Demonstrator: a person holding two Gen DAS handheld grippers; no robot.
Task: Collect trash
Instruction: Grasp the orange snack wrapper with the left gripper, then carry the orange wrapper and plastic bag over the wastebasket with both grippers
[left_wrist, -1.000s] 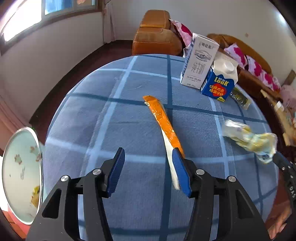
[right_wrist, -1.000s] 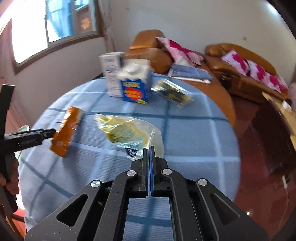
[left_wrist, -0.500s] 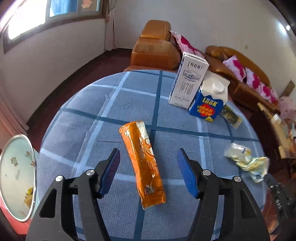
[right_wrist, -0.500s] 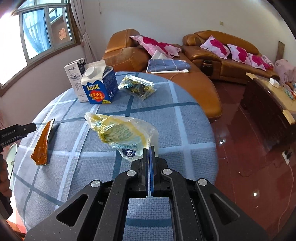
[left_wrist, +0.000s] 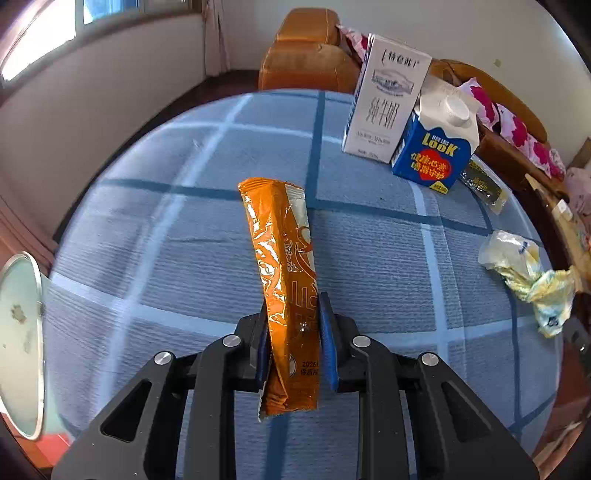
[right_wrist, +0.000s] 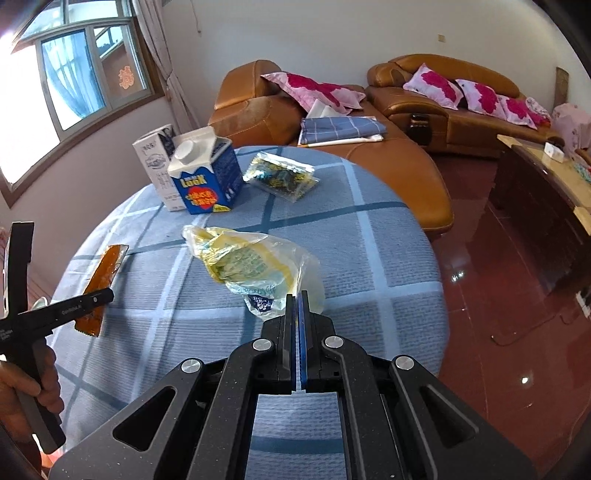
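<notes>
A long orange snack wrapper (left_wrist: 284, 266) stands up between the blue pads of my left gripper (left_wrist: 293, 306), whose jaws are closing and press on its lower part. From the right wrist view the same wrapper (right_wrist: 105, 273) hangs above the blue checked tablecloth (right_wrist: 369, 240) in that gripper, held by a hand at the left edge. My right gripper (right_wrist: 297, 295) is shut, pinching the clear edge of a crumpled yellow plastic bag (right_wrist: 243, 258), also seen at the right as the bag (left_wrist: 517, 266).
A white milk carton (left_wrist: 384, 103) and a blue carton (left_wrist: 432, 147) stand at the table's far side, with a clear yellow-and-black packet (right_wrist: 280, 177) beside them. A round white bin (left_wrist: 18, 332) sits off the table's left. Brown sofas (right_wrist: 443, 103) lie beyond.
The left gripper's jaws, wide apart around the orange wrapper before, have shut on it and lifted its end. The right gripper still holds the bag and has swung its view rightward.
</notes>
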